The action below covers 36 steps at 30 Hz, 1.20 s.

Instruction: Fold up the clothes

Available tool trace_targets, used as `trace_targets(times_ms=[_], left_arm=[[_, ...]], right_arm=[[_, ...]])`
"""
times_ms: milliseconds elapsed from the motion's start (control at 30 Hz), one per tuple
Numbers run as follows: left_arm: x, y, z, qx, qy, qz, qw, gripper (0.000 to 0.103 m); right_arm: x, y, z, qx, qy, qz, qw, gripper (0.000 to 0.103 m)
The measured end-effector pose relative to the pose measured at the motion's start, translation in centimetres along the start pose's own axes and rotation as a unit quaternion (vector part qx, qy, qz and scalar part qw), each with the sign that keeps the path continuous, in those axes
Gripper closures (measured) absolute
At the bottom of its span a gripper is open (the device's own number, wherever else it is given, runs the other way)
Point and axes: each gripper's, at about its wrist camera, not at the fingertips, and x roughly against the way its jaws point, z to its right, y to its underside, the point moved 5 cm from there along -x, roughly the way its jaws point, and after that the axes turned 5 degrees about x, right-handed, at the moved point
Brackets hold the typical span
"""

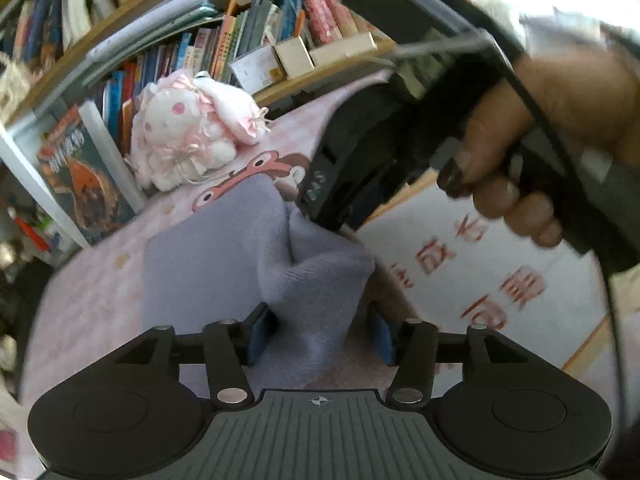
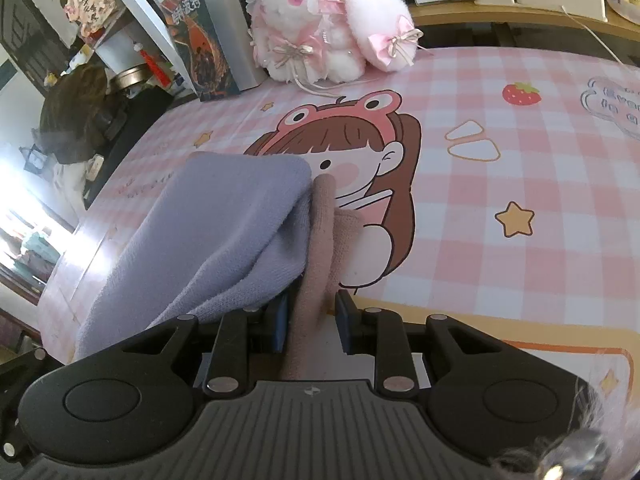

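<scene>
1. Left gripper (image 1: pixel 322 330): angled down, jaws apart, blue pads (image 1: pixel 259 332) clear of what lies between them.
2. Right gripper (image 2: pixel 310 320): angled down, jaws narrowed, cloth between the pads; contact uncertain.
3. Right hand (image 1: pixel 532 152): wrapped round its gripper's handle, far right in the left view.

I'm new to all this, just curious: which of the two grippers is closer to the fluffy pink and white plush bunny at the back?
The right. In the left wrist view, the right gripper reaches further up the lavender cloth toward the plush bunny; the left gripper sits at the cloth's near end, farther away.
</scene>
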Motion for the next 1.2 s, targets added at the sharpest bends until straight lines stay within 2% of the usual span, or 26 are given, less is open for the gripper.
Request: trace_targets(times_ms=[67, 133, 200, 267, 333, 400, 433, 467, 533, 600, 633, 667, 700, 767, 800, 867, 933, 1033, 1133, 1200], left_arm=[[1.4, -0.3, -0.8, 0.043, 0.037, 0.008, 0.9984, 0.05], [3.2, -0.4, -2.0, 0.09, 0.077, 0.018, 0.9928, 0.05], [5.0, -0.6, -3.7, 0.135, 0.107, 0.036, 0.9845, 0.049], [6.6, -0.9, -5.7, 0.182, 0.129, 0.057, 0.9732, 0.043], [6.8, -1.2, -8.4, 0.236, 0.124, 0.078, 0.9605, 0.041], [5.6, -1.0, -10.9, 0.29, 0.094, 0.078, 0.9491, 0.043], [4.6, -0.8, -11.8, 0.309, 0.079, 0.072, 0.9451, 0.046], [3.6, -0.5, -12.0, 0.315, 0.07, 0.062, 0.9445, 0.046], [1.5, 0.2, -11.2, 0.302, 0.066, 0.037, 0.9502, 0.051], [0.1, 1.2, -9.5, 0.277, 0.069, 0.011, 0.9584, 0.055], [-0.6, 1.7, -8.6, 0.264, 0.07, -0.002, 0.9619, 0.055], [-0.9, 2.0, -8.0, 0.253, 0.066, -0.006, 0.9652, 0.055], [-0.8, 2.1, -7.5, 0.243, 0.058, -0.003, 0.9682, 0.055], [-0.7, 2.4, -6.7, 0.228, 0.045, -0.001, 0.9727, 0.055], [-0.8, 2.4, -6.6, 0.225, 0.045, -0.005, 0.9733, 0.055], [-1.2, 2.3, -6.1, 0.199, 0.04, -0.011, 0.9792, 0.053], [-1.5, 2.4, -5.5, 0.167, 0.028, -0.015, 0.9855, 0.053], [-1.5, 2.5, -4.8, 0.137, 0.01, -0.018, 0.9904, 0.052], [-1.4, 2.8, -4.7, 0.132, 0.005, -0.012, 0.9911, 0.052], [-1.4, 2.9, -4.8, 0.132, 0.006, -0.009, 0.9911, 0.052]], right_arm=[[0.8, -0.1, 0.7, -0.024, 0.0, 0.005, 1.0, 0.074], [2.1, -0.1, 1.4, -0.042, -0.005, 0.018, 0.999, 0.071], [3.4, -0.2, 2.2, -0.064, -0.014, 0.03, 0.997, 0.069], [4.5, -0.2, 2.9, -0.092, -0.033, 0.037, 0.995, 0.066], [5.2, -0.2, 3.3, -0.125, -0.062, 0.039, 0.989, 0.059], [5.2, -0.2, 3.1, -0.151, -0.1, 0.031, 0.983, 0.058], [4.9, -0.2, 2.7, -0.156, -0.115, 0.023, 0.981, 0.058], [4.4, -0.2, 2.2, -0.159, -0.127, 0.014, 0.979, 0.056], [3.5, -0.2, 1.2, -0.165, -0.153, -0.005, 0.974, 0.052], [2.5, -0.3, 0.4, -0.164, -0.146, -0.014, 0.976, 0.052], [2.0, -0.3, 0.0, -0.162, -0.139, -0.017, 0.977, 0.055], [1.8, -0.4, -0.4, -0.159, -0.135, -0.017, 0.978, 0.073], [1.9, -0.6, -0.9, -0.149, -0.14, -0.011, 0.979, 0.085], [3.7, -0.9, -3.0, -0.081, -0.173, 0.022, 0.981, 0.093], [4.7, -0.9, -4.0, -0.045, -0.198, 0.037, 0.978, 0.095], [5.8, -0.3, -4.7, -0.017, -0.227, 0.034, 0.973, 0.095], [4.8, 0.3, -3.4, -0.033, -0.202, 0.009, 0.979, 0.092], [2.7, 0.5, -0.1, -0.093, -0.141, -0.016, 0.985, 0.075], [2.1, -0.2, 0.9, -0.121, -0.152, -0.002, 0.981, 0.061], [1.7, -0.8, 1.1, -0.14, -0.166, 0.003, 0.976, 0.058]])
